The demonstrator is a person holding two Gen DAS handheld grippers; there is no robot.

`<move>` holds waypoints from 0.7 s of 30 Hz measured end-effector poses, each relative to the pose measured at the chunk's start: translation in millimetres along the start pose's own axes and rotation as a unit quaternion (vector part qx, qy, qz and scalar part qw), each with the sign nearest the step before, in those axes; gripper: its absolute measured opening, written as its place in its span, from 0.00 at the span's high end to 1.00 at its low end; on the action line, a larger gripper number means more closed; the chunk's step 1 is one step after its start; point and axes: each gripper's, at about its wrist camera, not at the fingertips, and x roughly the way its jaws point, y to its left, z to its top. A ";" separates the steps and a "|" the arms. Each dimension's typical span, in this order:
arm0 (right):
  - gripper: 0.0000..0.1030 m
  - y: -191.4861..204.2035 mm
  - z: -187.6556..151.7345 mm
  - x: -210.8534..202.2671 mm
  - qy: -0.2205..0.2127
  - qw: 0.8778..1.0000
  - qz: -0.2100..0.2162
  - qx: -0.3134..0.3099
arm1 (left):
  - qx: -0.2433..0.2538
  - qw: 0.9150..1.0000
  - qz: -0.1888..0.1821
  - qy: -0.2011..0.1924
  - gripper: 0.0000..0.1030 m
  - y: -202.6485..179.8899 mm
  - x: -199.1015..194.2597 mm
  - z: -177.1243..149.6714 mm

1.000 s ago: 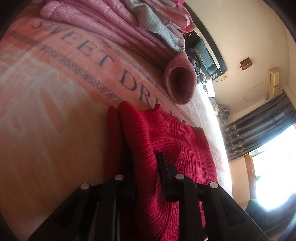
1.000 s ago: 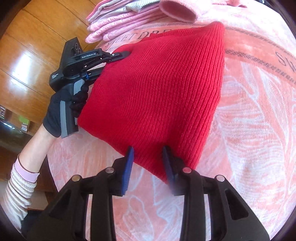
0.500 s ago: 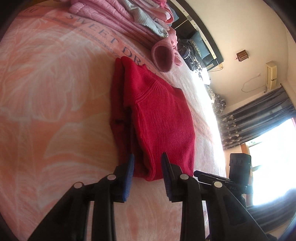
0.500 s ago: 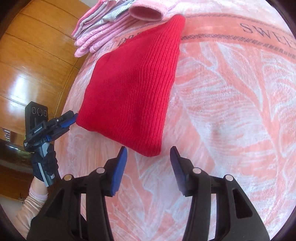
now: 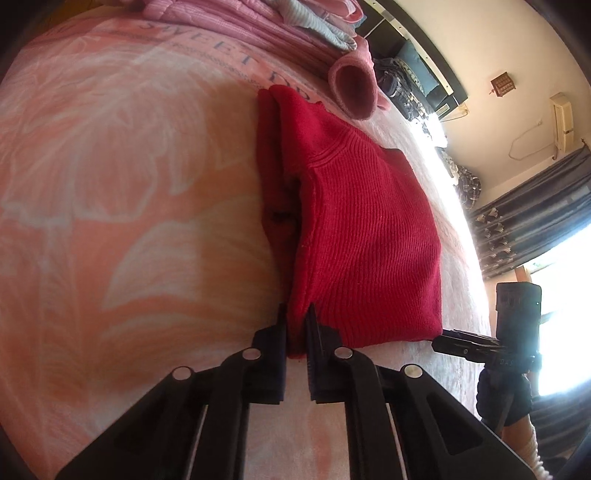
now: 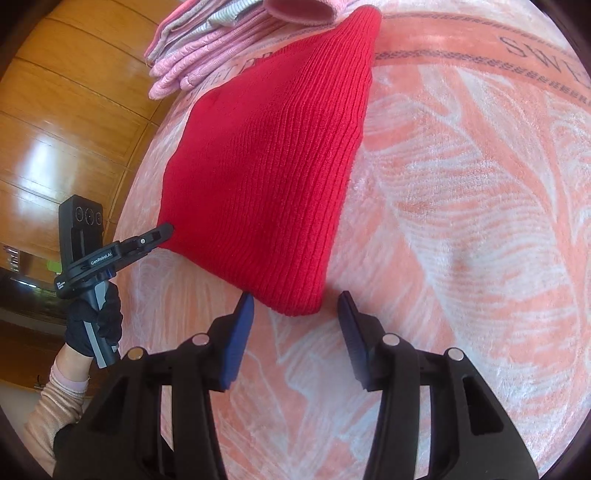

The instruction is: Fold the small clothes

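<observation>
A folded red knit sweater point(image 5: 369, 229) lies on the pink "SWEET DREAM" blanket point(image 5: 129, 184). My left gripper point(image 5: 296, 325) is shut on the sweater's near corner, with red fabric pinched between its fingers. From the right wrist view, that left gripper point(image 6: 164, 232) grips the left corner of the sweater point(image 6: 266, 166). My right gripper point(image 6: 295, 297) stands open, its blue pads point(image 6: 240, 332) on either side of the sweater's near right corner without touching it. The right gripper point(image 5: 448, 338) also shows at the sweater's far corner.
A pile of pink and striped clothes point(image 5: 258, 22) lies beyond the sweater, with a pink cuff point(image 5: 354, 85) touching its far end. Wooden panelling point(image 6: 74, 110) lies past the blanket's left edge. A gloved hand point(image 6: 94, 325) holds the left gripper. Curtains point(image 5: 532, 214) hang at the window.
The left gripper drew back to the sweater's near corner, opened, then shut on it. The right gripper let go, pulled back and opened wide at the other near corner.
</observation>
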 end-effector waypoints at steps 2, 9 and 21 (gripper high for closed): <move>0.52 -1.5 0.4 -1.5 -0.001 1.000 0.009 0.008 | 0.000 1.000 -0.018 0.008 0.91 -2.1 0.1 0.3; 0.45 -12.5 6.6 -11.7 -0.019 0.997 0.053 0.044 | -0.051 0.997 -0.049 0.000 0.72 9.2 -14.4 9.1; 0.45 -15.1 21.8 17.3 -0.013 0.993 0.089 0.072 | -0.043 0.997 -0.053 0.032 0.48 -4.3 22.3 24.4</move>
